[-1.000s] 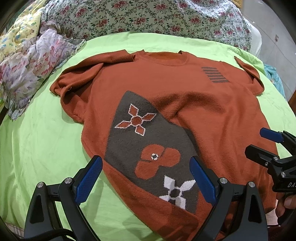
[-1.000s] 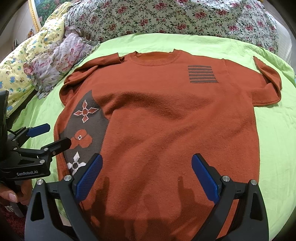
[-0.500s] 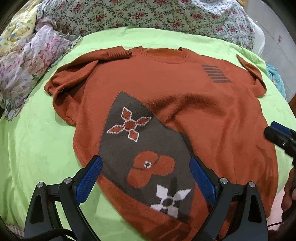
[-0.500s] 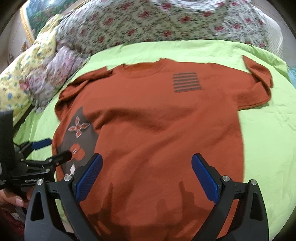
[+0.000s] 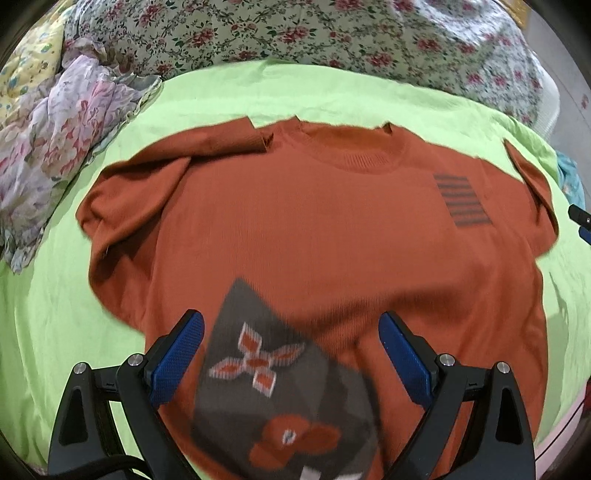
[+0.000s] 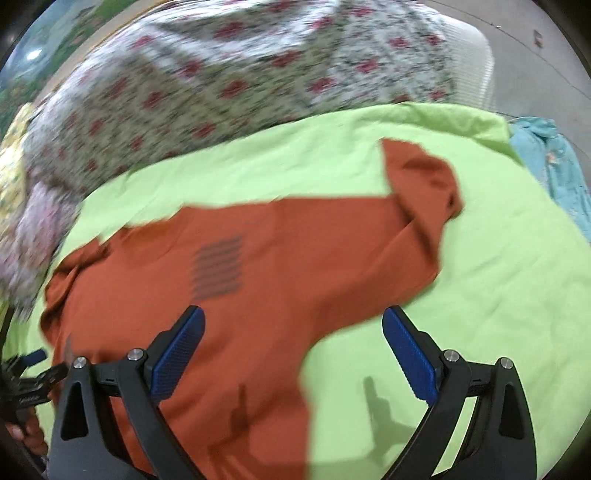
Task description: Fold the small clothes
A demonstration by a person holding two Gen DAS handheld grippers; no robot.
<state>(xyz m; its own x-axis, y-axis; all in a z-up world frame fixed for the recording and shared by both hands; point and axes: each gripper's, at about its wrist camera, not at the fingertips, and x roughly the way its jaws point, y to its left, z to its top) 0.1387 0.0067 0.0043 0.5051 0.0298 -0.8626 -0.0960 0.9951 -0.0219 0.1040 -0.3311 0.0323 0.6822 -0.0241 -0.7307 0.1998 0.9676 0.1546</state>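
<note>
A rust-orange sweater (image 5: 295, 229) lies face up on the lime-green bedsheet (image 5: 55, 314), neck toward the pillows. Its grey flower panel (image 5: 266, 373) sits near its lower left side and a dark stripe patch (image 5: 463, 201) on the chest. My left gripper (image 5: 290, 350) hovers open over the flower panel. In the right wrist view the sweater (image 6: 240, 295) fills the left half, its right sleeve (image 6: 424, 184) folded upward. My right gripper (image 6: 293, 354) is open above the sweater's right side edge, holding nothing. The left gripper (image 6: 26, 373) shows at the left border there.
A floral quilt (image 5: 295, 33) is heaped along the far side of the bed. Crumpled pink floral cloth (image 5: 55, 129) lies at the far left. A light blue garment (image 6: 554, 162) lies past the sheet's right edge. Bare green sheet (image 6: 480, 288) lies right of the sweater.
Both grippers moved forward over the sweater. The right one swung right, now facing the right sleeve and bare sheet. Both stayed open.
</note>
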